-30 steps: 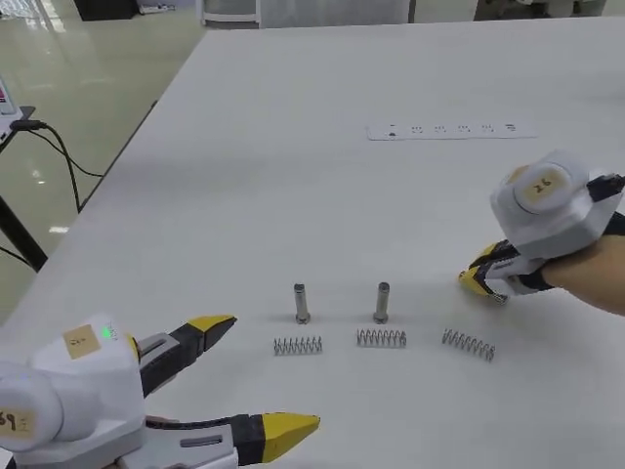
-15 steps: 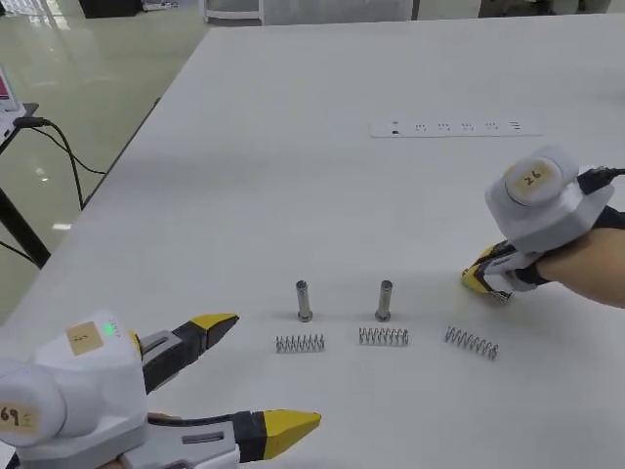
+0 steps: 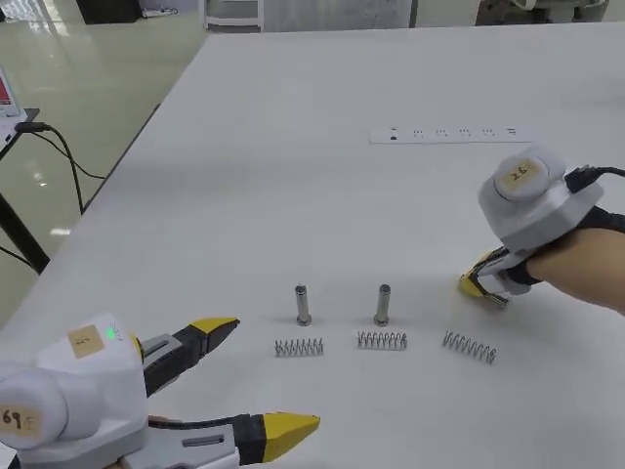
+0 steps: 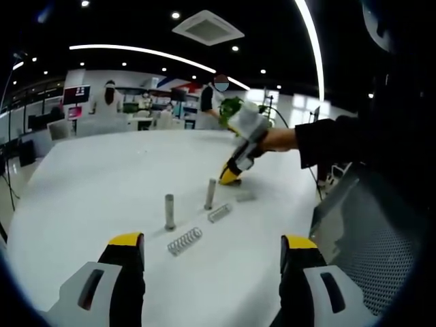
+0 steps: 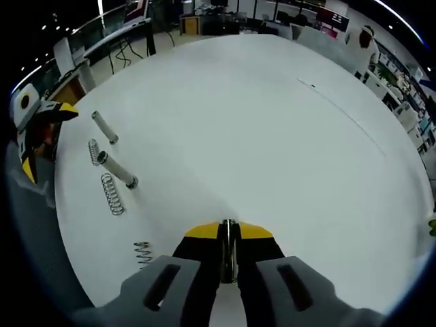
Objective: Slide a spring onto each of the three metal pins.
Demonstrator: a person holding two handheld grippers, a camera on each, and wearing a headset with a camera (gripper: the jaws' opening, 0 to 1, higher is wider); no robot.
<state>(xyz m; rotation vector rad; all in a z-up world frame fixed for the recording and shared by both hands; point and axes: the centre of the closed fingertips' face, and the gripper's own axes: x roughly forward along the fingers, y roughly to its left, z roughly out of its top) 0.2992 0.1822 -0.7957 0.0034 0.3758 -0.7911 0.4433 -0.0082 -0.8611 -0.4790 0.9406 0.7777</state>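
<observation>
Springs lie three in a row on the white table (image 3: 293, 147) in the head view: the left spring (image 3: 299, 347) just near of the left pin (image 3: 303, 305), the middle spring (image 3: 382, 340) just near of the right pin (image 3: 383, 305), and the right spring (image 3: 469, 346) off to the right with no pin beside it. Both pins stand upright. A power strip (image 3: 451, 133) lies far back. The left gripper (image 3: 256, 379) hovers at the near left with its tongs spread wide and nothing between them. The right gripper (image 3: 483, 286) rests tips-down on the table, just far of the right spring.

From the left gripper view, the spread yellow tips frame the nearest spring, which lies a little ahead of them, apart from both.

From the right gripper view, the tongs are pressed together. A pale sliver shows in the seam, and I cannot tell whether anything is pinched there.

These look like light, thin wire coils that are apt to roll and to buckle or spring away under a hard squeeze. I would pinch one gently across the coils near one end, leaving the other end open for the pin top. The pins have small bases and may topple if nudged.
</observation>
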